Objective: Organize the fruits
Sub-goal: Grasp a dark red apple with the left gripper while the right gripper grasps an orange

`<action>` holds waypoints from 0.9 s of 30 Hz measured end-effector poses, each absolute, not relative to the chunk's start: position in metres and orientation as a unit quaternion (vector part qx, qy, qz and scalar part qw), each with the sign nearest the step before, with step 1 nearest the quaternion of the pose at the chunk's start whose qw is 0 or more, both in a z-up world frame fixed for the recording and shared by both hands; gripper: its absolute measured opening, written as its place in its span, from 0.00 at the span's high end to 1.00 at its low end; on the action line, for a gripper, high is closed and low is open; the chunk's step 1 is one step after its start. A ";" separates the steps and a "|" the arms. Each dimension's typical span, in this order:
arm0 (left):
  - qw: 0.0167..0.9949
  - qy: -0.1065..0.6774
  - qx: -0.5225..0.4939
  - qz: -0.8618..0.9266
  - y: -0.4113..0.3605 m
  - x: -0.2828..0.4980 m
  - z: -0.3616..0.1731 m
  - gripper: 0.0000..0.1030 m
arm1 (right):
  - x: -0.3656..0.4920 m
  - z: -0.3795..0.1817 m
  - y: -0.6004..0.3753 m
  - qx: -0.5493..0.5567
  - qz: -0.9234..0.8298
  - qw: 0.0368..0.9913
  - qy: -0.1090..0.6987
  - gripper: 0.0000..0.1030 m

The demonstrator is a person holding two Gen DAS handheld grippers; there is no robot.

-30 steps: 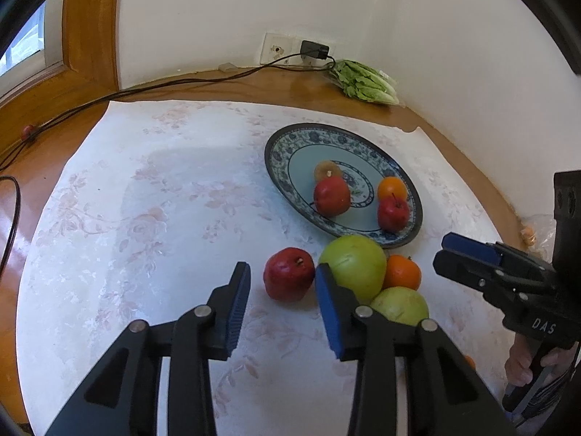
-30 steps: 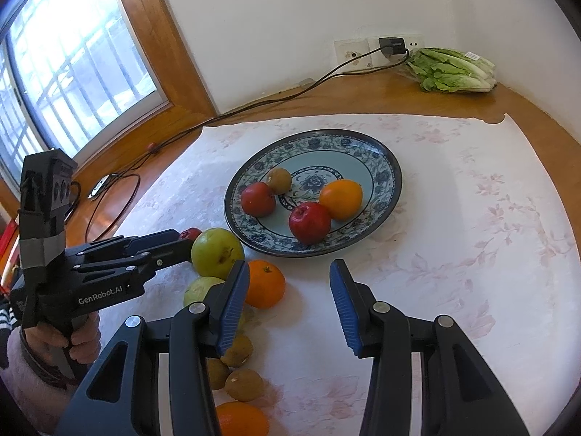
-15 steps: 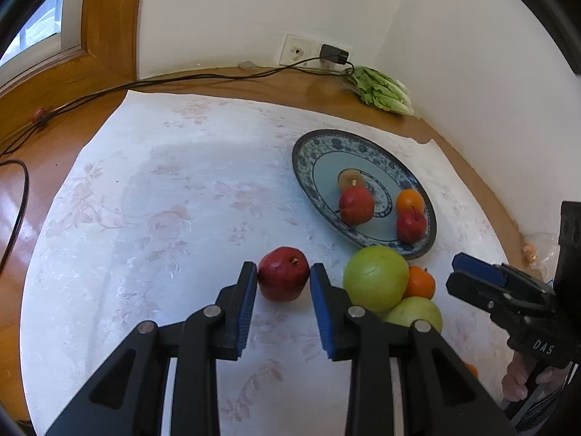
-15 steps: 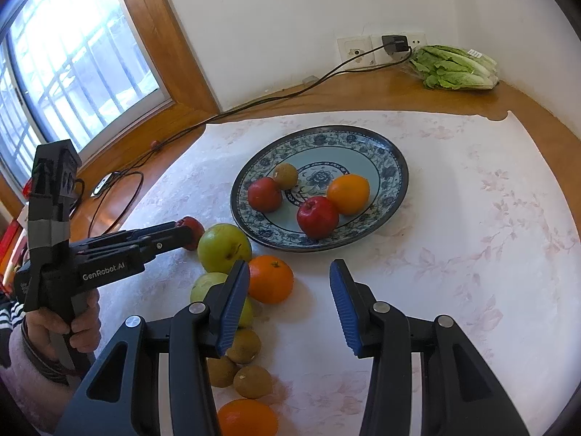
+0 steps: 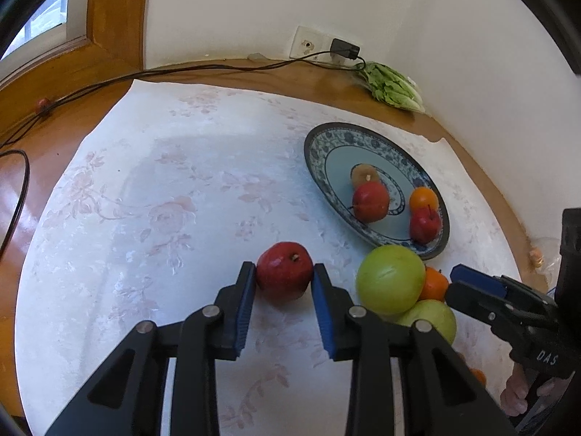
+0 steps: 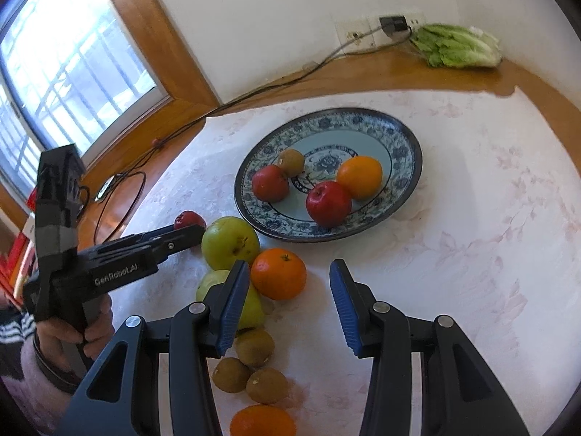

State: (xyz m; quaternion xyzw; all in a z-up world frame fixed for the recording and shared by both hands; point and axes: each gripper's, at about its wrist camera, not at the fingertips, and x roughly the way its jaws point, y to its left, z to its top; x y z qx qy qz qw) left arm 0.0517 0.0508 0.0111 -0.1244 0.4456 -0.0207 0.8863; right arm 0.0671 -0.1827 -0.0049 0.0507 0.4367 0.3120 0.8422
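— Red round pomegranate [image 5: 284,270]: location?
— On white floral cloth [image 5: 152,218], beside blue patterned plate [image 5: 316,152]. Just closed upon, clamped between left gripper [image 5: 283,278] pads.
— Right gripper [image 6: 289,283]?
— Parted, holding nothing, above orange tangerine [image 6: 278,273].

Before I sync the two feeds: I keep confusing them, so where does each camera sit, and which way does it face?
Left wrist: on the left gripper, looking down along its fingers at the pomegranate clamped between the pads; the right gripper and a hand show at right.
Right wrist: on the right gripper, facing the orange before its open jaws; the left gripper, a hand and a sleeve show at left.
Shared: the blue-patterned plate with its four fruits, the big green apple, the lettuce.
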 end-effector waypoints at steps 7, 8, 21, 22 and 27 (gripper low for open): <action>0.888 0.444 -0.117 -0.020 0.049 0.051 0.011 0.68 | 0.072 -0.009 -0.179 0.066 0.305 0.839 0.445 0.54; 0.888 0.444 -0.118 -0.020 0.049 0.051 0.011 0.69 | 0.072 -0.010 -0.179 0.069 0.306 0.838 0.446 0.54; 0.889 0.442 -0.117 -0.025 0.047 0.048 0.015 0.69 | 0.075 -0.012 -0.175 0.093 0.316 0.828 0.454 0.64; 0.889 0.442 -0.118 -0.025 0.047 0.048 0.015 0.69 | 0.075 -0.012 -0.175 0.093 0.316 0.828 0.454 0.64; 0.889 0.441 -0.120 -0.023 0.047 0.047 0.017 0.69 | 0.076 -0.013 -0.175 0.092 0.310 0.829 0.456 0.64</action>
